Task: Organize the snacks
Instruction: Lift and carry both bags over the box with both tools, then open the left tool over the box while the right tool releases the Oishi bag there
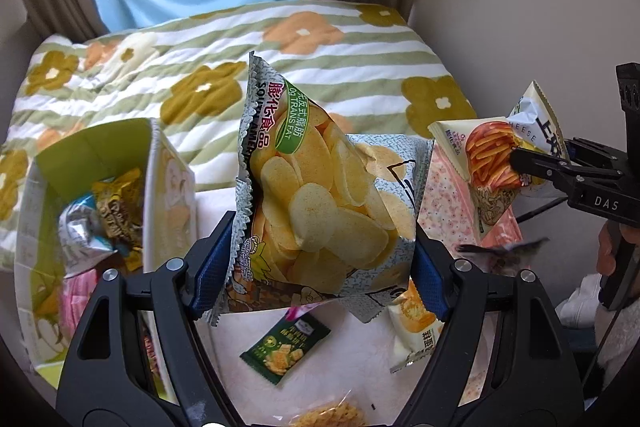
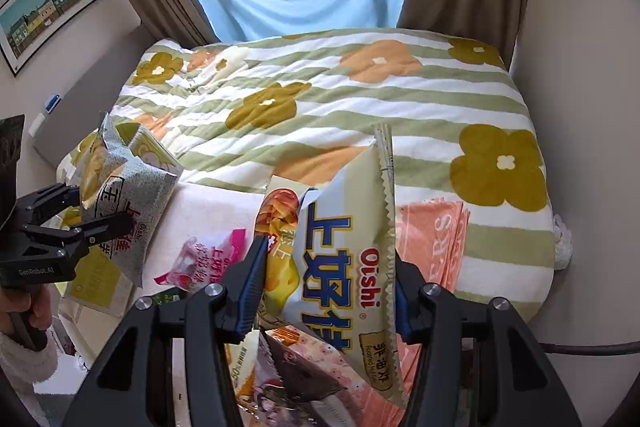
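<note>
My left gripper (image 1: 320,267) is shut on a grey potato chip bag (image 1: 316,195) and holds it upright above the white table. It also shows at the left of the right wrist view (image 2: 120,195). My right gripper (image 2: 326,287) is shut on a cream Oishi cheese stick bag (image 2: 340,247) and holds it in the air; this bag shows at the right of the left wrist view (image 1: 496,155). A green and white box (image 1: 100,155) with several snack packs inside stands at the left.
Loose packs lie on the table: a dark green one (image 1: 284,349), a white and orange one (image 1: 416,323), a pink one (image 2: 200,259). A pink floral box (image 1: 448,199) is at the right. A flowered quilt (image 2: 340,115) covers the bed behind.
</note>
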`<action>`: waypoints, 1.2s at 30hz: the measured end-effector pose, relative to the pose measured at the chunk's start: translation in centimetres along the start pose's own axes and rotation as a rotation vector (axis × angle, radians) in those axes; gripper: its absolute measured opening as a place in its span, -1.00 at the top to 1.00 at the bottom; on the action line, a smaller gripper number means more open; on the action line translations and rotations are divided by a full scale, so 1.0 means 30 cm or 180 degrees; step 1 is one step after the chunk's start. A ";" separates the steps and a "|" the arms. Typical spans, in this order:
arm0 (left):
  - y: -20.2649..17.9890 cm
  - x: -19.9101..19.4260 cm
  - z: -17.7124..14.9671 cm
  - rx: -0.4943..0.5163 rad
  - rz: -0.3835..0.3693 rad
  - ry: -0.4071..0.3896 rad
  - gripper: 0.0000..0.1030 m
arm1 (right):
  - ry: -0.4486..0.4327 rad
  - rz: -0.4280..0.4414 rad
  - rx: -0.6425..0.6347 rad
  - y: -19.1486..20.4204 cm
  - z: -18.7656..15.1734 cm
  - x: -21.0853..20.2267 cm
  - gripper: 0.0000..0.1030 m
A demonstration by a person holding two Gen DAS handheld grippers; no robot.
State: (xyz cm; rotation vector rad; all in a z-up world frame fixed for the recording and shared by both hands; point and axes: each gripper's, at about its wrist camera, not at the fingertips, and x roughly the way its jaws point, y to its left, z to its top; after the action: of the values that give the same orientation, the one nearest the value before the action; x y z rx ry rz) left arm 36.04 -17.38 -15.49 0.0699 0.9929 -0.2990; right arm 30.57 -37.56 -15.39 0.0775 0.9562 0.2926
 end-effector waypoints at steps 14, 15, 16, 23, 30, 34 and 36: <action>0.383 -0.269 -0.092 -0.0315 0.0331 -0.0290 -0.48 | -0.0349 0.0296 -0.0305 0.367 0.136 -0.098 0.05; 0.418 -0.278 -0.098 -0.0332 0.0340 -0.0288 -0.48 | -0.0355 0.0328 -0.0303 0.404 0.143 -0.097 0.05; 0.456 -0.293 -0.113 -0.0344 0.0358 -0.0288 -0.48 | -0.0364 0.0352 -0.0303 0.446 0.150 -0.094 0.05; 0.727 -0.344 -0.209 -0.0384 0.0468 -0.0165 -0.48 | -0.0344 0.0519 -0.0377 0.757 0.170 -0.014 0.05; 0.923 -0.287 -0.286 -0.0355 0.0387 0.0113 -0.48 | -0.0174 0.0545 -0.0419 1.015 0.138 0.119 0.05; 0.963 -0.239 -0.317 -0.0226 0.0260 0.0286 -0.48 | -0.0105 0.0402 -0.0359 1.093 0.116 0.171 0.05; 0.974 -0.217 -0.331 -0.0140 0.0273 0.0368 -0.48 | -0.0074 0.0322 -0.0332 1.109 0.104 0.185 0.05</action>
State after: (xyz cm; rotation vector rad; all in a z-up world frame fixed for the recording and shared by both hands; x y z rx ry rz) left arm 32.81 13.90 -17.77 0.0904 1.1075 -0.1961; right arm 29.06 -3.93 -11.53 0.0338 0.9139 0.4334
